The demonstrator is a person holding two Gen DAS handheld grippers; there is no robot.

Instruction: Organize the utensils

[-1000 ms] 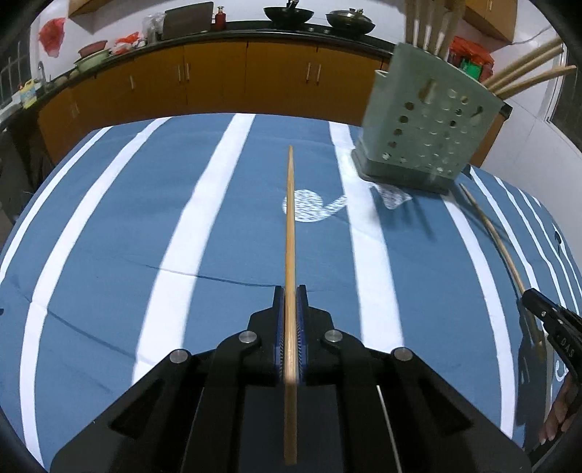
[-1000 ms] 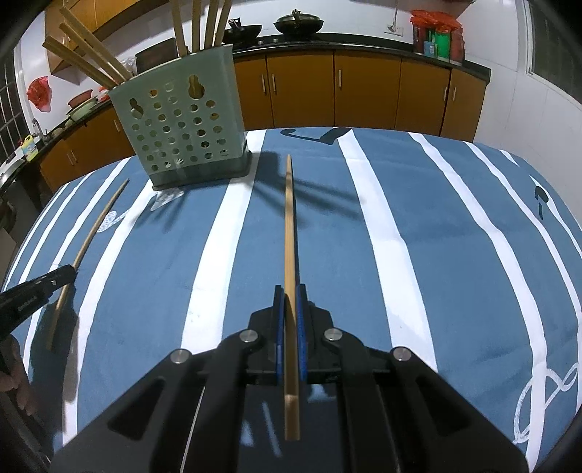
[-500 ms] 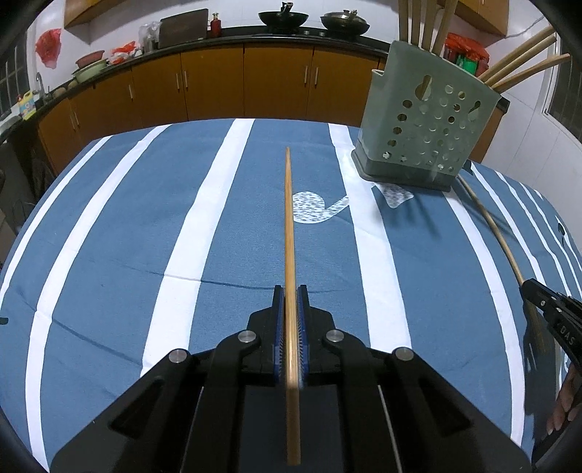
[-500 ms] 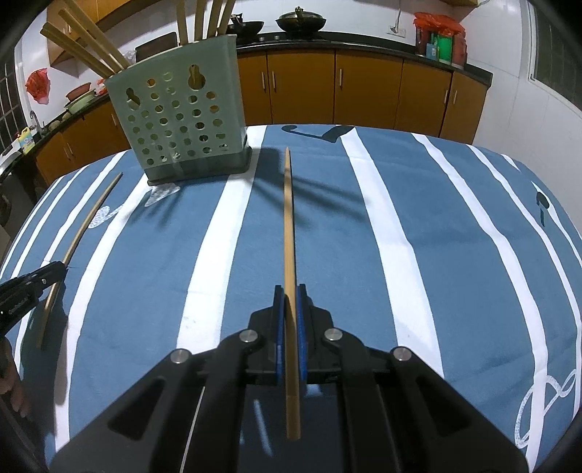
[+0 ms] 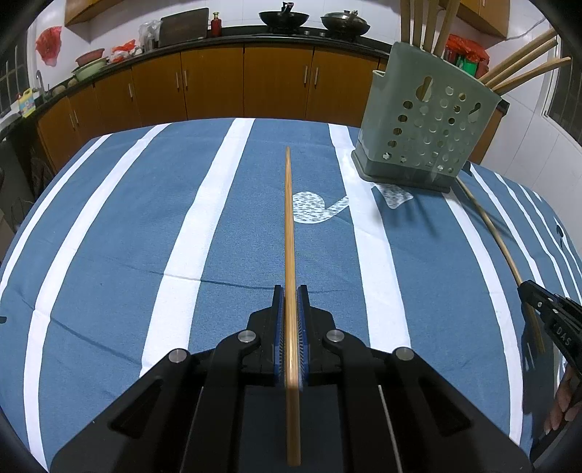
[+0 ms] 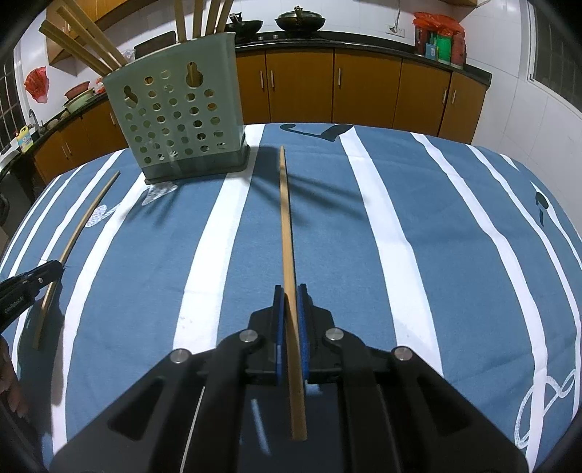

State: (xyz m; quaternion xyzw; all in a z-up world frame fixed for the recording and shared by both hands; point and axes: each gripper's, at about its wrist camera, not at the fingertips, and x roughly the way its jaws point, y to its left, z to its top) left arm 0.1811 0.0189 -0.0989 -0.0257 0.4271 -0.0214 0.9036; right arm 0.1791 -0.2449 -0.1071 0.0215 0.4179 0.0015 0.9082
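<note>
My left gripper (image 5: 290,291) is shut on a long wooden chopstick (image 5: 288,218) that points straight ahead over the blue striped tablecloth (image 5: 109,236). In the same way, my right gripper (image 6: 289,291) is shut on a second chopstick (image 6: 285,218). A pale green perforated utensil holder (image 5: 425,134) (image 6: 178,120) stands at the far side between them, with several wooden sticks poking out of its top. Each gripper shows at the edge of the other's view: the right gripper (image 5: 545,313) with its chopstick (image 5: 487,225), and the left gripper (image 6: 29,283) with its chopstick (image 6: 83,222).
Orange kitchen cabinets (image 5: 218,87) under a dark counter run behind the table, with woks (image 5: 283,16) and bowls on top. A white tiled wall (image 6: 527,120) stands at the right. A person's fingers (image 5: 560,407) show at the edge.
Both grippers still hold their chopsticks. The views have shifted only slightly, and the holder sits a little lower in the left wrist view than a second ago.
</note>
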